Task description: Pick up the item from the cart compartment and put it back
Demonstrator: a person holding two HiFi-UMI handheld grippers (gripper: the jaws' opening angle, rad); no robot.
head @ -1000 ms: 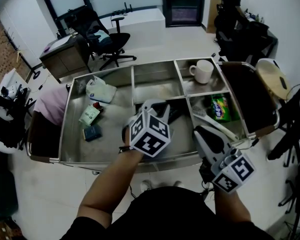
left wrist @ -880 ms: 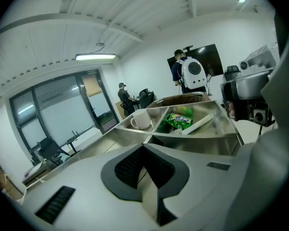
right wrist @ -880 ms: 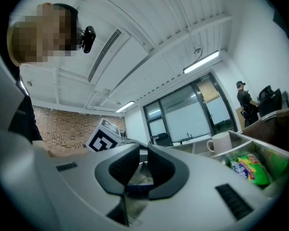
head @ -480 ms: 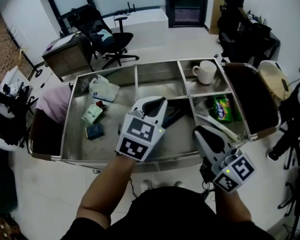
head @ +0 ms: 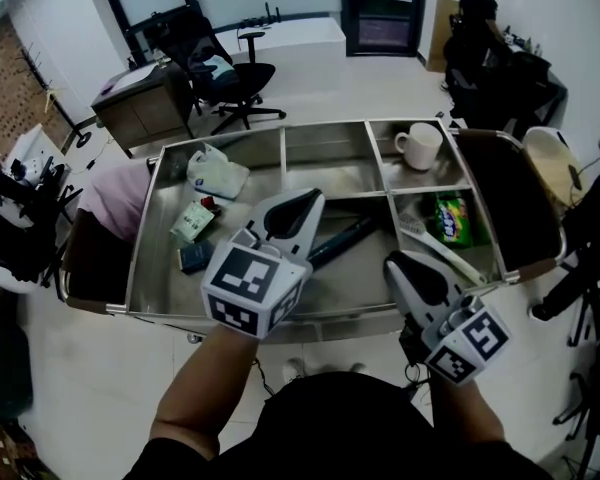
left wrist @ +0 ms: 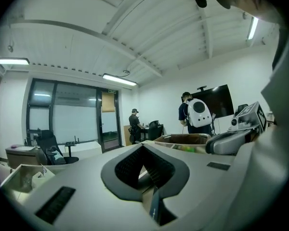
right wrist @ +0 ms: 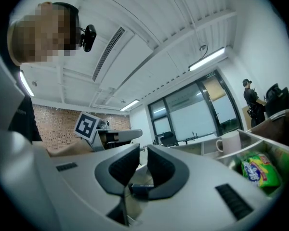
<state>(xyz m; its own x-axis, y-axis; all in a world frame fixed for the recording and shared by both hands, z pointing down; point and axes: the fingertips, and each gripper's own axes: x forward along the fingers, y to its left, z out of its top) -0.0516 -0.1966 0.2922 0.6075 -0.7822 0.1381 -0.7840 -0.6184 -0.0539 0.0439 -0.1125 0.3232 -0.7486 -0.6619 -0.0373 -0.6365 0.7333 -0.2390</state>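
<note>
Steel cart point(head: 350, 308) noted below. Right tongs point(head: 405, 264) held at near rim, slightly parted, empty. Left tongs point(head: 296, 204) shut, empty, over middle compartment point(head: 365, 273); dark long item point(head: 342, 238) lies just right, axis near-left to far-right, left tongs nearer.

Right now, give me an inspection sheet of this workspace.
Surface: steel cart, divided into compartments.
Job's things: long dark item lying in the middle compartment, not held.
Clutter: white bag and green packet in the left compartment; mug and snack packet in the right ones.
Grippers: left gripper shut, empty; right gripper jaws slightly apart, empty.
Cables: nothing seen.
Surroundings: office chair, desk, person at the back.
</note>
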